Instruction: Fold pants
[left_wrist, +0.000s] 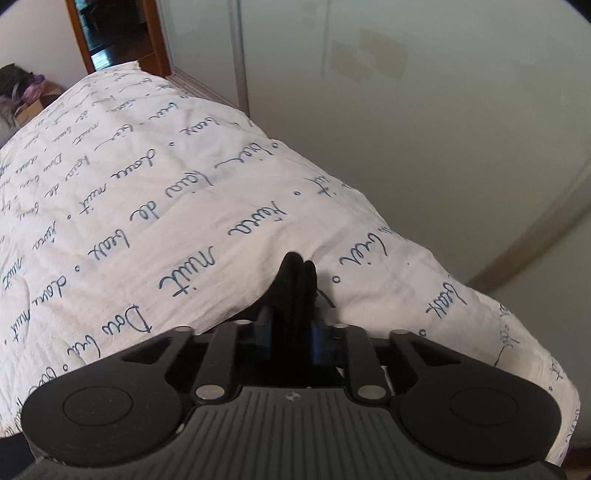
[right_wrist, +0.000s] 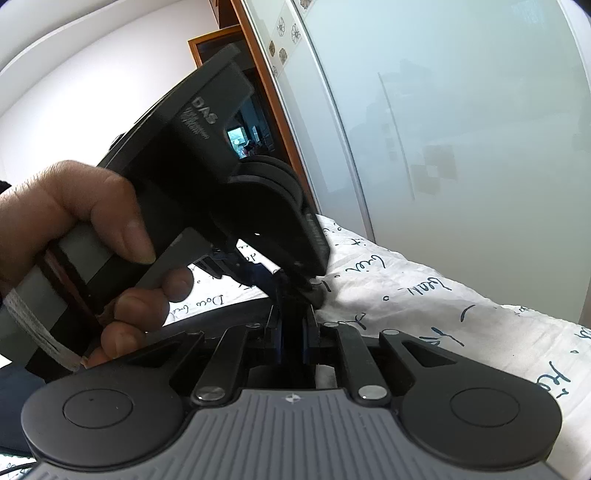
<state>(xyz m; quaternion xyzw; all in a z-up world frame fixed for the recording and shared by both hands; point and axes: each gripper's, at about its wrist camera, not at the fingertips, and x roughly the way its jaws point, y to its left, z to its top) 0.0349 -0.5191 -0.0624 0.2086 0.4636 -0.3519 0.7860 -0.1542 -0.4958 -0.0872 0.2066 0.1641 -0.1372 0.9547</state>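
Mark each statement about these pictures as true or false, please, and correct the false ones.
1. The bed cover is white with blue handwriting. True.
2. The left tool is wide open. False: its fingers are closed together, pinching black cloth.
3. In the right wrist view, a bare hand holds the left tool by its handle. True.
4. A red brick wall stands behind the bed. False: a pale frosted panel with a metal frame stands there.
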